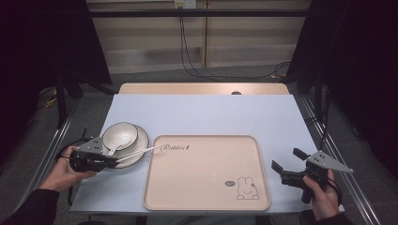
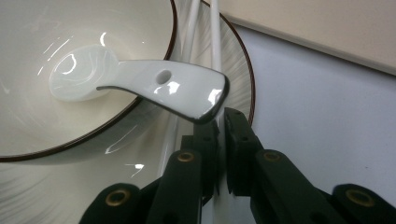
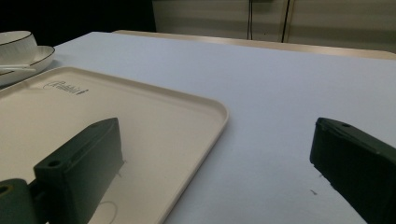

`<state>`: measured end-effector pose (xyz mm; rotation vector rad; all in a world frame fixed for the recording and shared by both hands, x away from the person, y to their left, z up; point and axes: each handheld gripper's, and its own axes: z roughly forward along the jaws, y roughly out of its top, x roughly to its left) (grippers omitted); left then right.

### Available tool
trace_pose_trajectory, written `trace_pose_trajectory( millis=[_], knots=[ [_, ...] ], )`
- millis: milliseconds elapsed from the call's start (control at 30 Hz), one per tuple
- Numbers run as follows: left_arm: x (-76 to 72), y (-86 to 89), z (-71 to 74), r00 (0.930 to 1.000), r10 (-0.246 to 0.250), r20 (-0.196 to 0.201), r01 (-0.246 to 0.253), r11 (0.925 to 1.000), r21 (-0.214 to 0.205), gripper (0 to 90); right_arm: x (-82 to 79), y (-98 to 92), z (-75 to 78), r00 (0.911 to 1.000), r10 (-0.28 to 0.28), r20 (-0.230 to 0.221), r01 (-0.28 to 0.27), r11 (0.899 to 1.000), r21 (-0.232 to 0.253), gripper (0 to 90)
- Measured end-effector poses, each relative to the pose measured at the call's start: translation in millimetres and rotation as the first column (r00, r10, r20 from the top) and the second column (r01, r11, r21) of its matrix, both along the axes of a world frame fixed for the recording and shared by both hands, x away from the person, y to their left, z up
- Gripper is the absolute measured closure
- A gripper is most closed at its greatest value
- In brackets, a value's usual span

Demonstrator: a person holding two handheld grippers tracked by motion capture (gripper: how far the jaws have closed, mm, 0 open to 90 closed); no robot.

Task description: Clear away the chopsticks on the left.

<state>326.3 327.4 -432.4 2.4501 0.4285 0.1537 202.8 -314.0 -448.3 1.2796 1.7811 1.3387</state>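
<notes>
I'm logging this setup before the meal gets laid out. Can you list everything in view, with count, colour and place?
Bowl: one, white with dark rim, on the plate, table's left.
Plate: one, white with dark rim, left of the tray.
Spoon: one, white, lying in the bowl, handle over its rim.
Chopsticks: two, white, across the plate, tips toward the tray.
Tray: one, beige, rabbit drawing, table centre.
Table: one, pale blue top.
Left gripper: one, black, shut on the chopsticks.
Right gripper: one, black, open, right of the tray.
</notes>
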Motion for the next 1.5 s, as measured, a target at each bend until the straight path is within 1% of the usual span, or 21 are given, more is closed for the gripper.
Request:
trace_pose_trajectory(
  millis=[33, 67, 133, 200, 400, 533, 600, 667, 700, 833, 900, 933, 967, 1033, 1100, 1167, 1233, 1267, 1367, 1433, 1500],
  knots=[
    [-0.9, 0.2, 0.2, 1.0000, 0.004, 0.007, -0.003, 0.9998, -0.020, 84.9, 0.0, 0.0, 0.1, 1.0000, 0.000, 0.001, 0.000, 1.000, 0.001, 1.9],
    [-2.3, 0.2, 1.0, 0.9999, 0.013, 0.000, -0.013, 0.9993, -0.036, 84.9, 0.0, 0.2, 0.0, 1.0000, 0.000, 0.001, 0.000, 1.000, 0.001, 1.9],
    [-4.1, 0.5, 3.4, 0.9998, 0.019, -0.004, -0.019, 0.9992, -0.036, 84.9, 0.4, 0.1, -0.1, 1.0000, 0.002, 0.004, -0.002, 1.000, -0.003, 1.9],
    [-6.9, 0.1, 4.4, 0.9993, 0.036, -0.014, -0.037, 0.9974, -0.062, 84.9, 0.6, 0.3, 0.0, 1.0000, 0.001, 0.004, -0.001, 1.000, -0.002, 1.9],
    [-16.0, 1.9, 6.8, 0.9957, 0.085, -0.037, -0.088, 0.9923, -0.088, 84.9, 0.3, 0.5, 0.2, 1.0000, 0.004, 0.002, -0.004, 1.000, 0.000, 1.9],
    [-23.8, 5.3, 9.8, 0.9884, 0.141, -0.058, -0.147, 0.9824, -0.116, 84.9, 0.3, 0.7, 0.3, 1.0000, 0.005, 0.005, -0.005, 1.000, 0.001, 1.9],
    [-28.3, 6.4, 10.3, 0.9848, 0.157, -0.074, -0.167, 0.9746, -0.150, 84.9, 0.4, 0.8, 0.2, 1.0000, 0.003, 0.006, -0.003, 1.000, -0.001, 1.9],
    [-32.4, 6.8, 12.3, 0.9782, 0.191, -0.082, -0.201, 0.9686, -0.147, 84.9, 0.8, 0.9, 0.2, 1.0000, 0.005, 0.006, -0.005, 1.000, 0.001, 1.9],
    [-34.2, 6.8, 12.8, 0.9776, 0.193, -0.084, -0.204, 0.9663, -0.157, 85.0, 1.0, 0.8, 0.2, 1.0000, 0.005, 0.007, -0.005, 1.000, 0.000, 1.9],
    [-44.0, 2.5, 16.6, 0.9696, 0.224, -0.099, -0.238, 0.9561, -0.171, 85.0, 1.2, 0.9, 0.3, 1.0000, 0.005, 0.009, -0.005, 1.000, 0.001, 1.9],
    [-48.9, -0.6, 18.6, 0.9628, 0.256, -0.087, -0.268, 0.9460, -0.183, 85.0, 1.5, 0.9, 0.3, 0.9999, 0.007, 0.011, -0.007, 1.000, 0.001, 1.9],
    [-51.5, -2.0, 20.5, 0.9616, 0.265, -0.072, -0.274, 0.9427, -0.190, 84.9, 1.5, 1.0, 0.4, 0.9999, 0.008, 0.011, -0.008, 1.000, 0.002, 1.9],
    [-54.0, -4.3, 21.3, 0.9563, 0.278, -0.092, -0.291, 0.9331, -0.211, 84.9, 1.5, 1.0, 0.4, 0.9999, 0.008, 0.012, -0.008, 1.000, 0.002, 1.9],
    [-58.1, -8.3, 23.6, 0.9511, 0.296, -0.088, -0.308, 0.9293, -0.204, 84.9, 1.5, 1.4, 0.5, 0.9999, 0.010, 0.010, -0.010, 1.000, 0.001, 1.9],
    [-62.0, -11.6, 24.2, 0.9400, 0.325, -0.104, -0.341, 0.9134, -0.223, 85.0, 1.6, 1.5, 0.6, 0.9998, 0.011, 0.013, -0.011, 1.000, -0.001, 1.9],
    [-65.0, -14.2, 24.6, 0.9330, 0.345, -0.102, -0.360, 0.9021, -0.239, 85.0, 1.8, 1.6, 0.6, 0.9998, 0.012, 0.014, -0.012, 1.000, -0.002, 1.9],
    [-68.1, -17.3, 24.7, 0.9272, 0.354, -0.122, -0.374, 0.8899, -0.261, 85.0, 1.9, 1.8, 0.7, 0.9998, 0.012, 0.013, -0.012, 1.000, -0.001, 1.9],
    [-69.8, -19.4, 24.7, 0.9240, 0.363, -0.120, -0.382, 0.8866, -0.260, 85.0, 2.1, 1.8, 0.7, 0.9998, 0.013, 0.013, -0.013, 1.000, -0.004, 1.9],
    [-74.3, -27.4, 24.2, 0.9179, 0.370, -0.142, -0.396, 0.8808, -0.260, 85.0, 2.1, 2.6, 0.8, 0.9999, 0.014, 0.009, -0.014, 1.000, 0.002, 1.9],
    [-77.0, -33.1, 23.4, 0.9069, 0.392, -0.154, -0.420, 0.8685, -0.263, 85.0, 2.3, 2.7, 0.9, 0.9998, 0.016, 0.009, -0.016, 1.000, 0.002, 1.9],
    [-79.3, -38.0, 22.6, 0.8933, 0.416, -0.171, -0.448, 0.8548, -0.262, 84.9, 2.4, 2.8, 0.9, 0.9998, 0.017, 0.009, -0.017, 1.000, 0.002, 1.9]
  ],
)
